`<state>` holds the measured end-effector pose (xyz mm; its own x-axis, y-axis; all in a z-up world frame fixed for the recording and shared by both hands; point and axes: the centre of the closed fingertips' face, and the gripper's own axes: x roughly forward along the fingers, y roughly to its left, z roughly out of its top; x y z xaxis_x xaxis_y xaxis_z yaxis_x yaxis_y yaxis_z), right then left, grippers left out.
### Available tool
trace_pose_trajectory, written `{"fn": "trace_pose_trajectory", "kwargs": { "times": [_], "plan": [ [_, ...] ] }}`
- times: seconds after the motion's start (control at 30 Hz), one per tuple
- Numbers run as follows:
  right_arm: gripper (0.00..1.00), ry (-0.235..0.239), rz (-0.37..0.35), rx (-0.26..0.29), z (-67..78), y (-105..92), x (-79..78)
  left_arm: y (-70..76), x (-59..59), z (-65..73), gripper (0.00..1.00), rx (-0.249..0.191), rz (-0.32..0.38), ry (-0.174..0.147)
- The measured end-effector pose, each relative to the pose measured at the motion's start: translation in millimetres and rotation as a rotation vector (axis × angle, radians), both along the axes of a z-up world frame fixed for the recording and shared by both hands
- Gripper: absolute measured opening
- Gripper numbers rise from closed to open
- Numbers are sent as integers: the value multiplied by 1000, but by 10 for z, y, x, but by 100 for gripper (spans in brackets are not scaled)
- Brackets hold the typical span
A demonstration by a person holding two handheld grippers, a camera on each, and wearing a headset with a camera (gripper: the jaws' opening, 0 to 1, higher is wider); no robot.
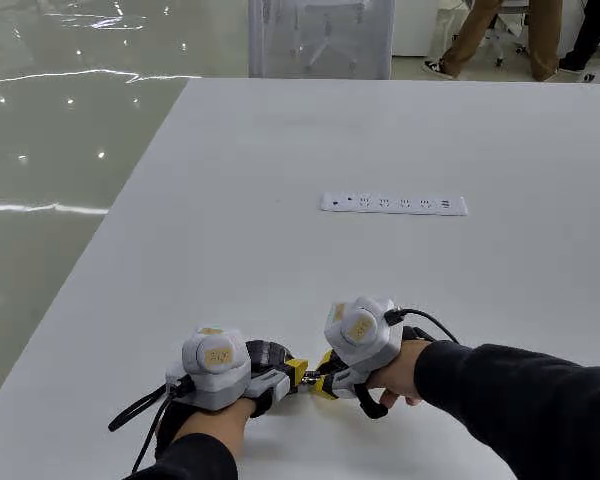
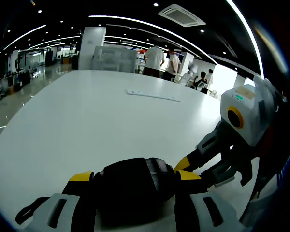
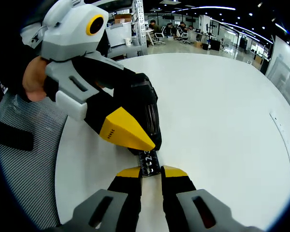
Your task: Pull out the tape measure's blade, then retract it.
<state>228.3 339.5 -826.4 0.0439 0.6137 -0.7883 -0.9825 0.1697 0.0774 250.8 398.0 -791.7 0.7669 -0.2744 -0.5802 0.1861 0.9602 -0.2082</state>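
Crosswise, tape measure [image 3: 141,104], blade [image 3: 150,163] toward right tongs [image 3: 150,172].

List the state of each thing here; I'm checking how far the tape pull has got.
left gripper, jaws shut on the tape measure.
right gripper, jaws shut on the blade near its tip.
tape measure, held low over the table; whether it touches, I cannot tell.
blade, just a short length out of the case.
power strip, lying flat, far from both grippers, no plug visible in it.
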Motion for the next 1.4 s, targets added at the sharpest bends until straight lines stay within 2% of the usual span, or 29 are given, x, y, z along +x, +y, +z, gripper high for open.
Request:
{"fn": "trace_pose_trajectory", "kwargs": {
  "times": [0.43, 0.6, 0.9, 1.1, 1.4],
  "plan": [
    [12, -29, 37, 19, -12, 171, -8, 1, 7, -5, 62, -6, -2, 1],
    [12, -19, 31, 20, -7, 161, -14, 5, 10, -5, 62, -10, -3, 1],
    [13, -35, 34, 22, -3, 153, -16, 2, 6, -5, 62, -11, -8, -1],
    [13, -20, 17, 38, 5, 149, -20, 2, 4, -2, 62, -10, -11, -2],
    [13, -14, 33, 49, 11, 147, -35, 0, 0, 1, 62, -11, -13, -2]
  ]
}}
